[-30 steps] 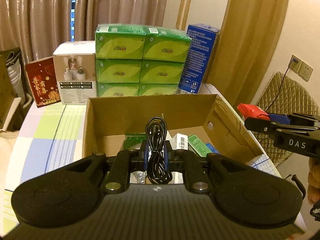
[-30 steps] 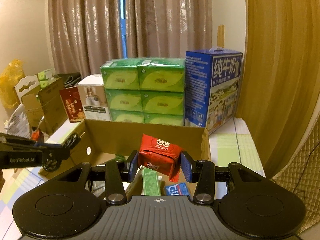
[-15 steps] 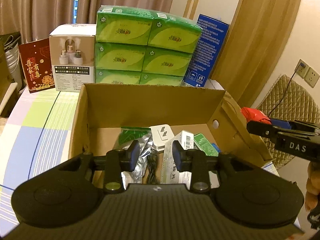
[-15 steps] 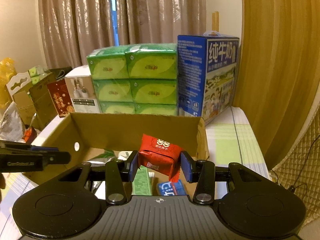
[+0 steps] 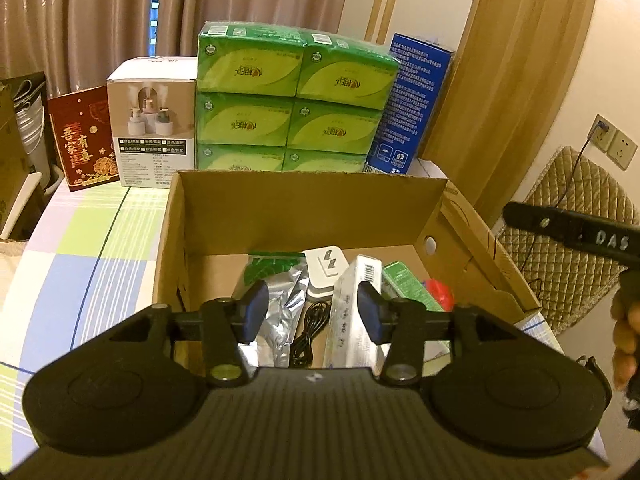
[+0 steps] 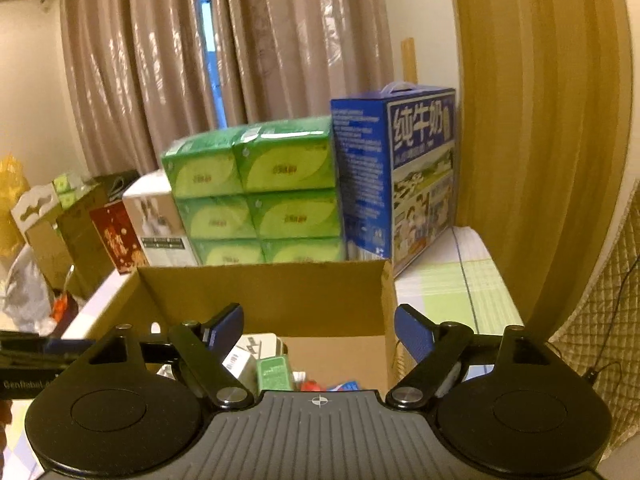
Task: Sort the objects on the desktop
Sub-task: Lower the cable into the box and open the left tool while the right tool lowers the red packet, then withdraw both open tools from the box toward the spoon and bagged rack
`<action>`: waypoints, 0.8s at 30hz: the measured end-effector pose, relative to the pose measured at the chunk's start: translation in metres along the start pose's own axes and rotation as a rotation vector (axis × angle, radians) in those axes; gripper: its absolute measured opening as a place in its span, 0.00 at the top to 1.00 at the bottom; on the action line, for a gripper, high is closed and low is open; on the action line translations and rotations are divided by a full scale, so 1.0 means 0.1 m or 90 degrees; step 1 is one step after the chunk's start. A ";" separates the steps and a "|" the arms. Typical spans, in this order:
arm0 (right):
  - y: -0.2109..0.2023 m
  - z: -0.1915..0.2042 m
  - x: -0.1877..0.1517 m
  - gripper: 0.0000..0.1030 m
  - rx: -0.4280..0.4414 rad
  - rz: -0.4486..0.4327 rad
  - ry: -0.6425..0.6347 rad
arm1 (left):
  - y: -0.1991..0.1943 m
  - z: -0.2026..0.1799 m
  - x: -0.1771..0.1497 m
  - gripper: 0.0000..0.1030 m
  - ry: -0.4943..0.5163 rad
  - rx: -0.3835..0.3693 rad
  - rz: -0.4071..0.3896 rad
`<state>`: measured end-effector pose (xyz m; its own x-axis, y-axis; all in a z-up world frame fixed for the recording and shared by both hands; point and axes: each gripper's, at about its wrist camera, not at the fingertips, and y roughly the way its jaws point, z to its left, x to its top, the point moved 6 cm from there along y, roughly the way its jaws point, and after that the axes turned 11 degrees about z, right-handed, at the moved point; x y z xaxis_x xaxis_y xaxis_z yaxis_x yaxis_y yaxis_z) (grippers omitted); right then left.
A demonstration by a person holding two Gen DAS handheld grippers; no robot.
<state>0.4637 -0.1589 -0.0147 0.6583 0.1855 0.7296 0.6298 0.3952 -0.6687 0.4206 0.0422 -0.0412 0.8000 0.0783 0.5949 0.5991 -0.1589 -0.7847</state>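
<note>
The table (image 5: 80, 240) has bare room on the left side of the big cardboard box (image 5: 304, 204), whose top is open. A wall of green packs (image 5: 296, 104) stands close behind the box's back edge. Both tools hang over the box with nothing in them. The left gripper (image 5: 312, 312) has its fingers spread apart; the right gripper (image 6: 318, 330) is spread wide. Down in the box lie a white carton (image 5: 352, 320), a silver bag (image 5: 280, 312), a black cable (image 5: 310, 332) beside the bag, and a red packet (image 5: 440, 294) by the right wall.
</note>
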 end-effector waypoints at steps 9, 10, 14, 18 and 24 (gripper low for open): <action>-0.14 -0.04 -0.09 0.21 -0.010 0.010 0.006 | -0.09 -0.01 -0.11 0.50 0.007 0.011 0.009; -0.16 -0.04 -0.10 0.21 -0.009 0.011 0.008 | -0.11 -0.02 -0.12 0.48 0.008 0.012 0.009; -0.22 0.00 -0.18 0.20 -0.003 0.020 0.012 | -0.20 -0.05 -0.15 0.39 0.017 0.019 0.010; -0.30 0.08 -0.28 0.19 0.006 0.031 0.016 | -0.31 -0.08 -0.19 0.32 0.021 0.027 0.006; -0.46 0.19 -0.39 0.14 0.010 0.039 0.013 | -0.49 -0.10 -0.26 0.16 0.027 0.043 -0.004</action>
<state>0.4014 -0.1670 -0.0098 0.7042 0.1916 0.6837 0.5810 0.3980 -0.7099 0.3697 0.0381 -0.0164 0.7952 0.0367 0.6052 0.6058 -0.0915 -0.7904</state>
